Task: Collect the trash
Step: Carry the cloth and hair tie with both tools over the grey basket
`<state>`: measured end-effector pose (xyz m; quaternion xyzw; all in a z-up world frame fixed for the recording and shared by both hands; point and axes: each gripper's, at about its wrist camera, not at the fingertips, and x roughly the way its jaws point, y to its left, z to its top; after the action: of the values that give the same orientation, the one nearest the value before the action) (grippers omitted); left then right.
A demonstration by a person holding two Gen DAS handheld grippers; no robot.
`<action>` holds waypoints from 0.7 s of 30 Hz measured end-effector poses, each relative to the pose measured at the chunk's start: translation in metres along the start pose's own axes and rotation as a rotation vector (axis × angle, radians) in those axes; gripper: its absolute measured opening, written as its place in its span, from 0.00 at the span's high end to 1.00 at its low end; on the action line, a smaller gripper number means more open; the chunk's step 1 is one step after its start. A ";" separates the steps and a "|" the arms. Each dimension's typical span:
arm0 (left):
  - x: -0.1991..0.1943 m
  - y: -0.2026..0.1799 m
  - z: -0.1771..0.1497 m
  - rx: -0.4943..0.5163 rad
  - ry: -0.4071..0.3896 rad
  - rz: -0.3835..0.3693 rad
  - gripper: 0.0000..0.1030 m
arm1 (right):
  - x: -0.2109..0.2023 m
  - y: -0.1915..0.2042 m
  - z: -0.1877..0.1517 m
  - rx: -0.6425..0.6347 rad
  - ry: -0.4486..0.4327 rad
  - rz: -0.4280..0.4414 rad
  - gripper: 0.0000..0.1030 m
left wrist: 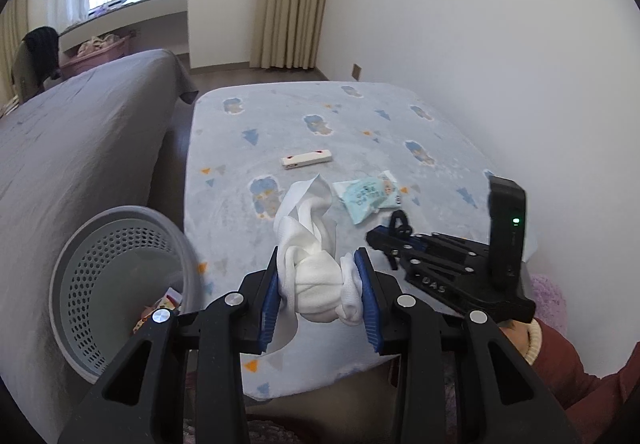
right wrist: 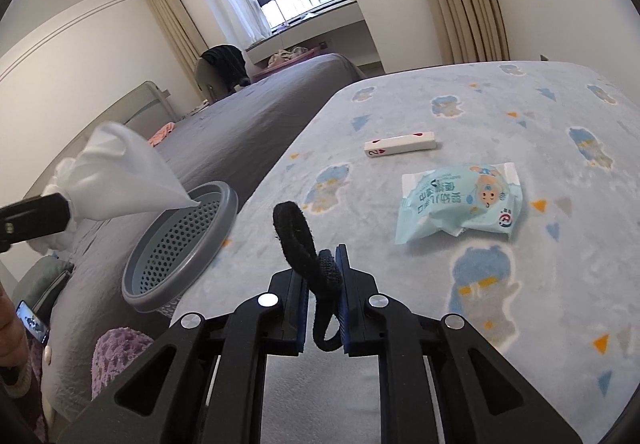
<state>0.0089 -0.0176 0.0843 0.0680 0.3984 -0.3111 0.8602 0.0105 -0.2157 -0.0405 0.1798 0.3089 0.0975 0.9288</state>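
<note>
My left gripper point(left wrist: 318, 280) is shut on a crumpled white tissue point(left wrist: 316, 244) and holds it above the table's near edge, right of the grey perforated bin point(left wrist: 120, 284). The tissue also shows in the right wrist view point(right wrist: 124, 180), above the bin point(right wrist: 180, 240). My right gripper point(right wrist: 322, 284) is shut on a black hair tie point(right wrist: 304, 244), over the table. It shows in the left wrist view point(left wrist: 394, 232) too. A light blue wet-wipe packet point(right wrist: 460, 200) and a small white box with red hearts point(right wrist: 400, 144) lie on the table.
The table carries a light blue patterned cloth point(right wrist: 540, 284). The bin stands between the table and a grey bed point(left wrist: 80, 148) and holds some wrappers point(left wrist: 160, 312). A white wall point(left wrist: 500, 44) lies to the right of the table. A purple fuzzy item point(right wrist: 116, 356) sits near the bin.
</note>
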 end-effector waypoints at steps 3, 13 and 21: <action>0.004 0.025 -0.009 -0.060 -0.012 0.089 0.67 | 0.001 0.004 0.000 -0.008 0.011 -0.021 0.88; 0.013 0.110 -0.043 -0.231 -0.081 0.364 0.67 | 0.022 0.051 0.007 -0.081 0.062 -0.008 0.88; 0.007 0.152 -0.065 -0.311 -0.084 0.418 0.67 | 0.067 0.111 0.024 -0.135 0.119 0.075 0.88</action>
<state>0.0598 0.1242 0.0155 0.0028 0.3827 -0.0642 0.9216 0.0704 -0.1013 -0.0150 0.1219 0.3492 0.1636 0.9146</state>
